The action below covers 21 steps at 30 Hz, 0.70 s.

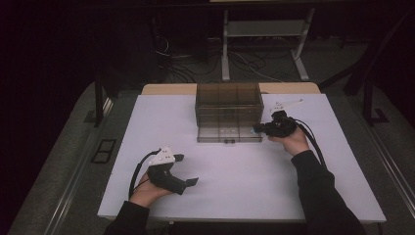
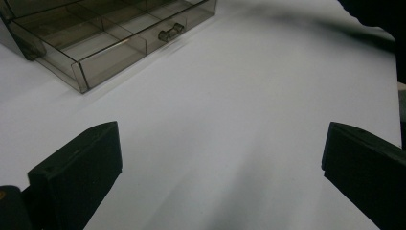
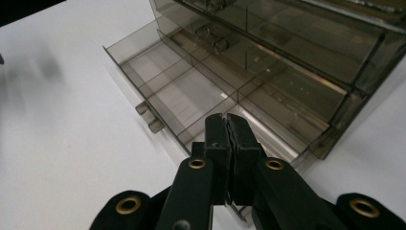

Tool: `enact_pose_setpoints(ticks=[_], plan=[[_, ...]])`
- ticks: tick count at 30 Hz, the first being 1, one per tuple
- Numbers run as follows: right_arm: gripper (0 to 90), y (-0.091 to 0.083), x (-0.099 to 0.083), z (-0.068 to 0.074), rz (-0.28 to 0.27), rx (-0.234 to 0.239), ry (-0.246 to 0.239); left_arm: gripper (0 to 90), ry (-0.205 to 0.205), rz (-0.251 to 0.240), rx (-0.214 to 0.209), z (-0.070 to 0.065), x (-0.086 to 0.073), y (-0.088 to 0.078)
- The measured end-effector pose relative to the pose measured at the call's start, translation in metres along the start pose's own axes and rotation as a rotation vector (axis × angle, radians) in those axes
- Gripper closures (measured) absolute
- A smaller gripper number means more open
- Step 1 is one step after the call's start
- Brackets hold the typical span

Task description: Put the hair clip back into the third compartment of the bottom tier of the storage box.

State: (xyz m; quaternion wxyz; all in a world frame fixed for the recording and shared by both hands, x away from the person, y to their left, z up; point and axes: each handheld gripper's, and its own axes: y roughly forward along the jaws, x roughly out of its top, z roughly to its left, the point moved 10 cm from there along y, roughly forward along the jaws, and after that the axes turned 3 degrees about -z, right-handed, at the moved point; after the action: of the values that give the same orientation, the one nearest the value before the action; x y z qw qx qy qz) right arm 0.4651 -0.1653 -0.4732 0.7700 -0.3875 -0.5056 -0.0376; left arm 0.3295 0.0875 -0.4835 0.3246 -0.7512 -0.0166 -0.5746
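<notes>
Drawer: the bottom drawer (image 1: 229, 134) of a smoky clear plastic chest (image 1: 228, 105) is pulled partly out toward the person, at the far middle of the white table (image 1: 235, 176); no contents can be made out in it.
Long axis: the drawer front runs across the table, with a small handle (image 3: 148, 117) at its middle.
Right gripper (image 1: 258, 129): the jaws are pressed fully together with nothing between them, just at the drawer's right front corner, the tips above its rim.
Left gripper (image 1: 186, 169): held well apart from the chest near the table's front edge, jaws spread wide and empty.
Nearer hand: the right.
Likely move: a push on the drawer front toward the chest is judged to be in hand, or a reach into it.
</notes>
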Motion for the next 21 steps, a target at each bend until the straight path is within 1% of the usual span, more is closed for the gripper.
enact_pose_setpoints(ticks=[10,18,21], plan=[[87.2,0.017,0.005,0.002,0.014,0.007,0.006,0.0,0.002,0.001,-0.008,-0.002,0.0,0.001],[87.2,0.031,0.002,0.0,0.033,0.001,0.017,0.0,0.005,0.0,-0.008,-0.001,0.0,-0.001],[87.2,0.035,-0.002,-0.002,0.05,-0.011,0.019,0.0,0.004,0.001,-0.009,-0.002,0.0,0.0]])
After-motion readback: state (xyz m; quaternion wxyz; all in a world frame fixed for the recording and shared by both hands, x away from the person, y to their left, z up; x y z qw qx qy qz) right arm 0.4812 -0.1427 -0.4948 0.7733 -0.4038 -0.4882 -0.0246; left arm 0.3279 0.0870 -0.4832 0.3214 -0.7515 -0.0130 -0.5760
